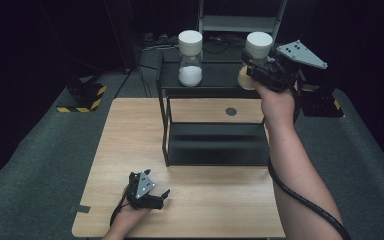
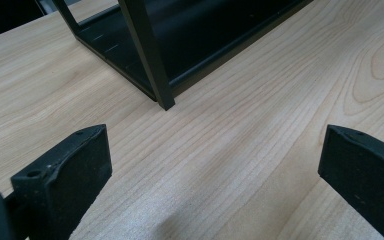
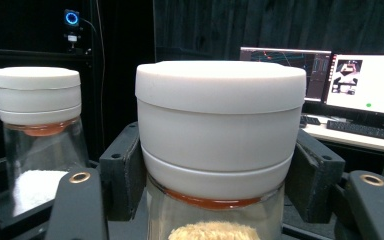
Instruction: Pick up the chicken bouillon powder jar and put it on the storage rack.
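Jaws around white-lidded glass jar [image 3: 220, 145]

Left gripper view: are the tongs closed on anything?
No, the left tongs stand wide open over the bare light wooden table, nothing between them.

The table [image 2: 260, 150] is pale matt wood grain, the shelf [image 1: 215, 145] matt black metal, the jars [image 3: 220, 145] clear glass with smooth white lids.

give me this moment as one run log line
right gripper: shut on right jar, on rack top shelf | left gripper: open, over table | other jar: on shelf, untouched
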Demonstrator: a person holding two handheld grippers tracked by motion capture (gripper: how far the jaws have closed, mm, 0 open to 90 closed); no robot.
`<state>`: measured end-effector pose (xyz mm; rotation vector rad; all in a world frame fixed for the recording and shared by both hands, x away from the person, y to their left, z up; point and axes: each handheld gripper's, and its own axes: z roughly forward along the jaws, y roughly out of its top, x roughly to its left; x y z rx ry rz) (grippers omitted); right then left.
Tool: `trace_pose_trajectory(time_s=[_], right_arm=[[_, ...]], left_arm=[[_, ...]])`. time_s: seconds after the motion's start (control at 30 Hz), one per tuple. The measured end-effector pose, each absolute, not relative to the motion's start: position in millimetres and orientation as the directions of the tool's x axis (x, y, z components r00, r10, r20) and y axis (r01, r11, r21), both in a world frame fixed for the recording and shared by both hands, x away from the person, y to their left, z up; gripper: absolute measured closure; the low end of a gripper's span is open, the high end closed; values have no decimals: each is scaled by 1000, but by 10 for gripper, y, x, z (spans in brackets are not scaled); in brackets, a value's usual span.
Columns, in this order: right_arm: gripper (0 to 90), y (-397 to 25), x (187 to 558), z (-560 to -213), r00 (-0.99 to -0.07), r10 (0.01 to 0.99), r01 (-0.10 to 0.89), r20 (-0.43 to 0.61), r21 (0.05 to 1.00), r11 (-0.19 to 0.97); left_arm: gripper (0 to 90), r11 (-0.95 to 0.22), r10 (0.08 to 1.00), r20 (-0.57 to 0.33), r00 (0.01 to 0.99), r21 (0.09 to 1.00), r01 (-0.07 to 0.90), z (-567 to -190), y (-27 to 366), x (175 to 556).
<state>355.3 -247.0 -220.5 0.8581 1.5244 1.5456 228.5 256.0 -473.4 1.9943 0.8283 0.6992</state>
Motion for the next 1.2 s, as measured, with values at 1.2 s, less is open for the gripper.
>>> trace_pose_trajectory(time_s=[1.2], right_arm=[[342, -2393, 3843, -2299, -435, 899, -47, -45, 999, 27]], left_arm=[[10, -422, 760, 165, 628, 861, 285, -4742, 2571, 2278]])
